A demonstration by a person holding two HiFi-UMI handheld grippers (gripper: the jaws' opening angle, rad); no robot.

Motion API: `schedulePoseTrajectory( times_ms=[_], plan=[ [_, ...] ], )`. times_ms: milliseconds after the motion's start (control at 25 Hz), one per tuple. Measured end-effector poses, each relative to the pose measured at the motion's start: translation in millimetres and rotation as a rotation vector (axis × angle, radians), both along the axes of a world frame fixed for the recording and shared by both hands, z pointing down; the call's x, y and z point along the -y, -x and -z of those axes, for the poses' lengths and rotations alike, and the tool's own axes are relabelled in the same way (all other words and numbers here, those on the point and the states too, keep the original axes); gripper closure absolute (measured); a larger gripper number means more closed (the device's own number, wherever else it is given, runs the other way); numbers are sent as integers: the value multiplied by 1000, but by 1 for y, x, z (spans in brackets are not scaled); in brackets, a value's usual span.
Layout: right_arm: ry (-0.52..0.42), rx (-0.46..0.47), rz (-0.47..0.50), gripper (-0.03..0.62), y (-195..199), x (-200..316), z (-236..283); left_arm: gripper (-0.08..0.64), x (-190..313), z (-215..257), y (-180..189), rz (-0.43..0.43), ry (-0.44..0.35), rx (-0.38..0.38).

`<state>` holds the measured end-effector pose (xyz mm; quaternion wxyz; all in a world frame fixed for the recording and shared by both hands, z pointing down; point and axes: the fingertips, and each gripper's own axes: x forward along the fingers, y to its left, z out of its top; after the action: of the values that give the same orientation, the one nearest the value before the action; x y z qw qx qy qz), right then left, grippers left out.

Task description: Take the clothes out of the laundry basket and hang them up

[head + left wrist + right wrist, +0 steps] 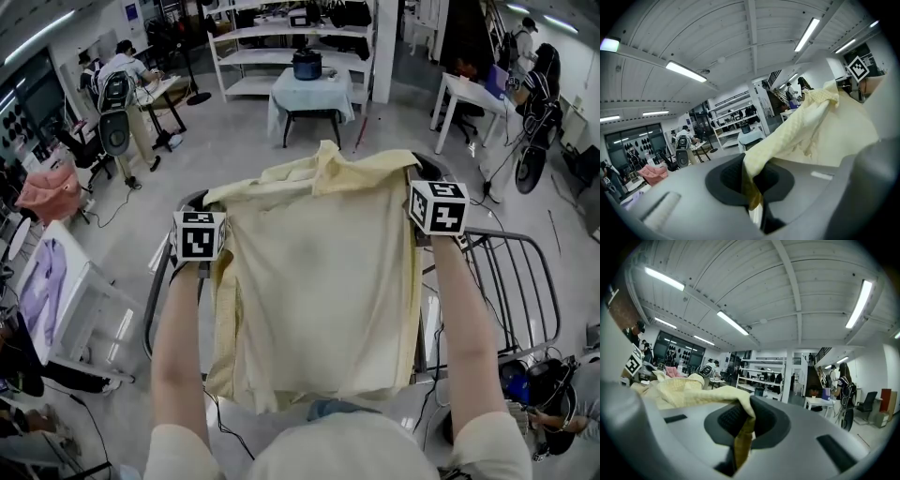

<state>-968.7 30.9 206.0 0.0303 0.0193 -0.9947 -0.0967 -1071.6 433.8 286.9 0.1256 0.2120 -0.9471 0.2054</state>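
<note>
A pale yellow shirt point(319, 281) hangs spread out in front of me, held up by its two top corners. My left gripper point(198, 236) is shut on the shirt's left shoulder, and the cloth point(787, 140) runs out of its jaws to the right. At the other top corner my right gripper point(437, 208) is shut on the fabric point(679, 394), which bunches away to the left in the right gripper view. A metal-barred rack or cart point(525, 291) stands below and to the right of the shirt. No laundry basket shows in any view.
A small table with a white cloth and a dark pot point(307, 89) stands ahead, with white shelving point(281, 37) behind it. A white desk point(66, 281) with lilac cloth is at left, a pink garment point(52, 192) beyond it. People sit at desks on both sides.
</note>
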Motion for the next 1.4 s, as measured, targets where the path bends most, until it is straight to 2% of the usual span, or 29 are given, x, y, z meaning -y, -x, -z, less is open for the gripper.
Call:
schedulePoseTrajectory(
  times_ms=[240, 520, 640, 720, 840, 1000, 1200, 1320, 1400],
  plan=[
    [-22, -56, -16, 581, 56, 18, -30, 538, 18, -27, 57, 34, 26, -28],
    [-7, -150, -31, 580, 113, 37, -77, 514, 29, -66, 105, 67, 79, -91],
    [-11, -208, -21, 581, 129, 37, -105, 514, 32, -87, 117, 77, 83, -146],
    [-11, -258, -17, 581, 137, 37, -129, 515, 33, -111, 122, 74, 114, -201],
    [-11, -338, -22, 580, 143, 36, -165, 510, 31, -148, 125, 67, 166, -272],
    [-12, -454, -28, 570, 142, 39, -206, 467, 34, -177, 123, 50, 191, -345],
    [36, -586, -31, 529, 132, 41, -238, 400, 36, -185, 119, 23, 193, -406],
    [57, -714, 19, 493, 122, 34, -261, 347, 42, -187, 111, -23, 172, -455],
    [54, -764, 57, 464, 116, 30, -270, 308, 43, -181, 112, -30, 176, -433]
  ],
)
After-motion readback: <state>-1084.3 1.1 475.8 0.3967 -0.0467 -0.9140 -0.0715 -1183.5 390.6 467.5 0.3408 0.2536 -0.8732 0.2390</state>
